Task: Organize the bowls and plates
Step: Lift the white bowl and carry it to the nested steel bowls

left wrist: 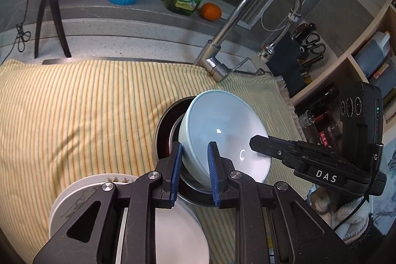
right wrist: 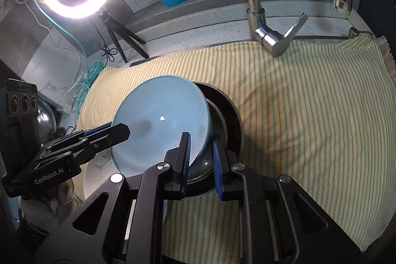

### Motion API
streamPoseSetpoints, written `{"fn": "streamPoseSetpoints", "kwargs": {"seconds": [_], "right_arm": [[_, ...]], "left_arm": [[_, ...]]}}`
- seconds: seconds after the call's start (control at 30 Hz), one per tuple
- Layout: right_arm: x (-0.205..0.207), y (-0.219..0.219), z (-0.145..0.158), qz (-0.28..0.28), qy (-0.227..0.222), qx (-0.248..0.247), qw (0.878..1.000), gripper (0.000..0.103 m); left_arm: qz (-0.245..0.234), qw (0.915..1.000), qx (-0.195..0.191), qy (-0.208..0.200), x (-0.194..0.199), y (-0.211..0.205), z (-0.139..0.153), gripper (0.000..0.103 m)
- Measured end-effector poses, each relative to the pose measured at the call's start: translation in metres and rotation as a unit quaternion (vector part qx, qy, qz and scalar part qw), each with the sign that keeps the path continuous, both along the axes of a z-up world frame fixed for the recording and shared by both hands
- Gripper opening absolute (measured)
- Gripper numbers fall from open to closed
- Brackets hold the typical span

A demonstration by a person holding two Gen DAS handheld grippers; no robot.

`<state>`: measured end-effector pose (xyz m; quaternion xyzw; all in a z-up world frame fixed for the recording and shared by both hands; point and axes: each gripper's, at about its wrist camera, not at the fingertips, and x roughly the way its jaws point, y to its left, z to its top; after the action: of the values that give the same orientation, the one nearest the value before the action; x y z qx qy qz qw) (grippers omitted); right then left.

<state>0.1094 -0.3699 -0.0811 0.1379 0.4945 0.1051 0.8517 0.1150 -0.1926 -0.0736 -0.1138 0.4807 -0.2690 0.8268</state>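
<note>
Item 1, far left: stack of white plates [left wrist: 128, 222], a leaf-patterned one underneath, lying on the striped cloth [left wrist: 81, 115] that covers the bench. The stack sits just beside the bowls and partly under the left gripper's body. Risk: a lowered or dropped bowl could strike its rim.

Item 2: left gripper [left wrist: 195, 175]. Blue pads straddle the near-left rim of the pale blue bowl [left wrist: 222, 137], one pad outside the wall and one inside. The pads look closed onto the rim, though contact on the inner pad is not fully clear. Risk: a thin rim pinch on glazed ware may slip.

Item 3, centre: pale blue bowl, tilted steeply on edge, its lower rim resting inside a steel bowl [left wrist: 188, 192], which nests in or against a dark bowl [left wrist: 164, 125]. Risk: uneven pull from the two sides could twist it free; it would fall onto metal and chip, or drag the steel bowl along.

Item 4: right gripper [right wrist: 201, 160]. Pads clamp the opposite rim of the same bowl, one inside, one outside. Risk: if one gripper releases early, the whole load passes to a single edge grip.

Item 5, right: faucet [right wrist: 259, 16] over the cloth. Risk: a high lift toward it could knock the bowl.
</note>
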Motion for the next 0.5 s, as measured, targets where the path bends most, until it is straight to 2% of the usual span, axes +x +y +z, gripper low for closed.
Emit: {"fn": "streamPoseSetpoints", "kwargs": {"seconds": [0.5], "right_arm": [[0.006,-0.001,-0.015,0.003,0.014,-0.011,1.0,0.018]], "left_arm": [[-0.007,0.9997,0.022,0.009,0.006,-0.008,-0.009,0.019]]}}
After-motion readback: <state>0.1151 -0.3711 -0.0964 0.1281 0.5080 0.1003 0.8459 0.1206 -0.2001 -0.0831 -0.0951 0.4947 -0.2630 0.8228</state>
